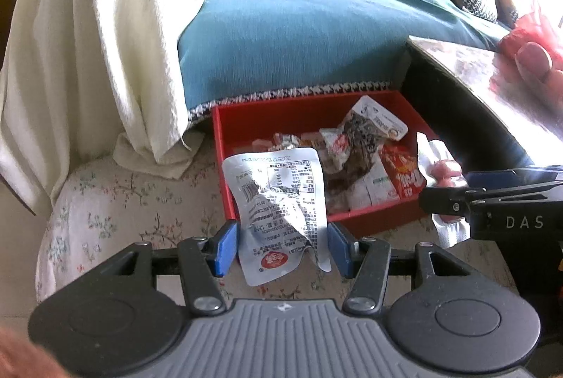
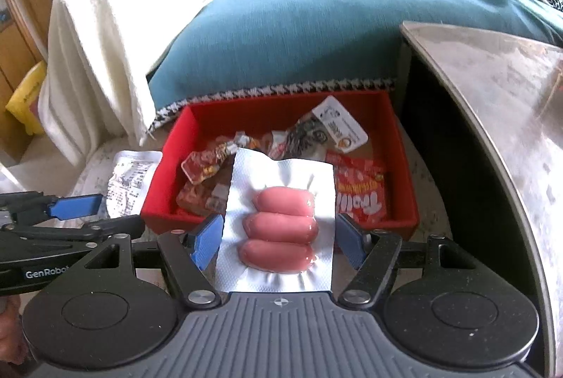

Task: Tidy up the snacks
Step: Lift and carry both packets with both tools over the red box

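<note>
Step in hand, as judged: carrying two packets to the red box (image 2: pixel 401 146) at centre frame.

Left gripper (image 1: pixel 281 246) grasps a crinkled silver foil packet (image 1: pixel 278 202), lower centre. Right gripper (image 2: pixel 278 242) grasps a glossy white vacuum pack of three smooth pink sausages (image 2: pixel 281 230), lower centre.

Box: rigid, rectangular, part-filled with wrappers.

Next move calls for positioning over the box before releasing.

A crumpled silver snack pouch (image 1: pixel 281 212), printed side up, hangs at the red box's (image 1: pixel 225 146) seven o'clock corner. A white pack of three pink sausages (image 2: pixel 279 230) hovers at six o'clock.
</note>
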Demonstrator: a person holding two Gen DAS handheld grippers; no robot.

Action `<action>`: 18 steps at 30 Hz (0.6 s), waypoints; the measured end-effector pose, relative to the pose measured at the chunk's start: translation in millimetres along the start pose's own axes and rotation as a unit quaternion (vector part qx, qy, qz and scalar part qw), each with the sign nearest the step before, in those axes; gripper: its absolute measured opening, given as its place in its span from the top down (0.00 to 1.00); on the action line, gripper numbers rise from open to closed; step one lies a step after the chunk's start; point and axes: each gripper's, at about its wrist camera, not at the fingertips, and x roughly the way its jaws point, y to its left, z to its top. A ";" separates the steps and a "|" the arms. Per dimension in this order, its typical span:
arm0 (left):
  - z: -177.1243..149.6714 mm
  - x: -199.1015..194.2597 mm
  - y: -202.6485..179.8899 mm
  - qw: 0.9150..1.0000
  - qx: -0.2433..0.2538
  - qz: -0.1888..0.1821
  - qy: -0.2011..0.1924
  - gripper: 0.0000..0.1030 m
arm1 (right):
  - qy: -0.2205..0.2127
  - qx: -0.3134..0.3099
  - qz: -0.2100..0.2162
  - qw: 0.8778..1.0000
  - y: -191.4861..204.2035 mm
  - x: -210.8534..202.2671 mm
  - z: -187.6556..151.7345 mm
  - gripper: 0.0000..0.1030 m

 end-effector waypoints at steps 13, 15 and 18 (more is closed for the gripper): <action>17.4 7.3 -3.0 1.000 0.009 0.011 -0.014 0.54 | -0.007 -0.002 -0.001 1.000 0.8 5.8 15.7 0.27; 19.8 8.8 -2.4 1.000 0.009 0.012 -0.014 0.54 | -0.007 -0.003 -0.001 1.000 1.4 6.7 17.3 0.27; 21.7 10.3 -2.0 1.000 0.010 0.013 -0.015 0.54 | -0.009 -0.002 -0.001 1.000 0.9 7.6 20.0 0.27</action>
